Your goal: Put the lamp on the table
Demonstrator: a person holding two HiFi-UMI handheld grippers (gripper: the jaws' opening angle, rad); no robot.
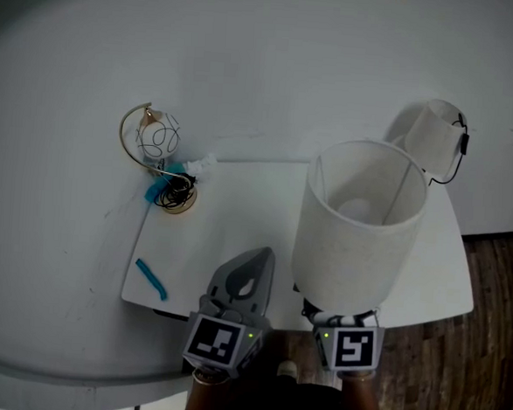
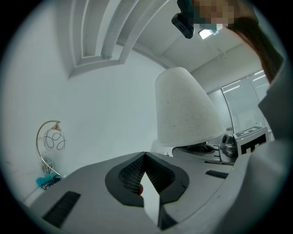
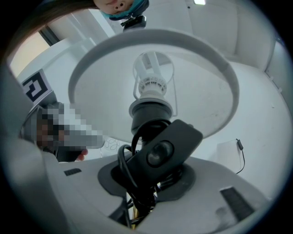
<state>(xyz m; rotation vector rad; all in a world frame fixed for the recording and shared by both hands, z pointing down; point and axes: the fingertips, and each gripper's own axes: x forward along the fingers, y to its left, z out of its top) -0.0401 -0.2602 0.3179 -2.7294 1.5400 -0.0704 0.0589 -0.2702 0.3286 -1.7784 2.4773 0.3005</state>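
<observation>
The right gripper (image 1: 346,322) is clamped on the lamp (image 1: 359,238) low down, under the shade. Its jaws close on the stem together with a bundle of black cord (image 3: 124,167) and the inline switch (image 3: 165,148). The lamp stands upright over the right front part of the white table (image 1: 239,207); whether its foot touches the top is hidden. The shade (image 3: 208,107) is an open drum, and inside it sit a white bulb (image 3: 152,73) in a black socket and the thin wire frame. The left gripper (image 1: 254,263) hangs over the table's front edge just beside the lamp, jaws together with nothing in them. At the back left corner stands a small gold arc lamp (image 1: 150,138) (a wire ball hangs in its hoop). A blue strip (image 1: 151,278) lies near the front left. A second white shade (image 1: 429,137) stands behind the table's right corner.
</observation>
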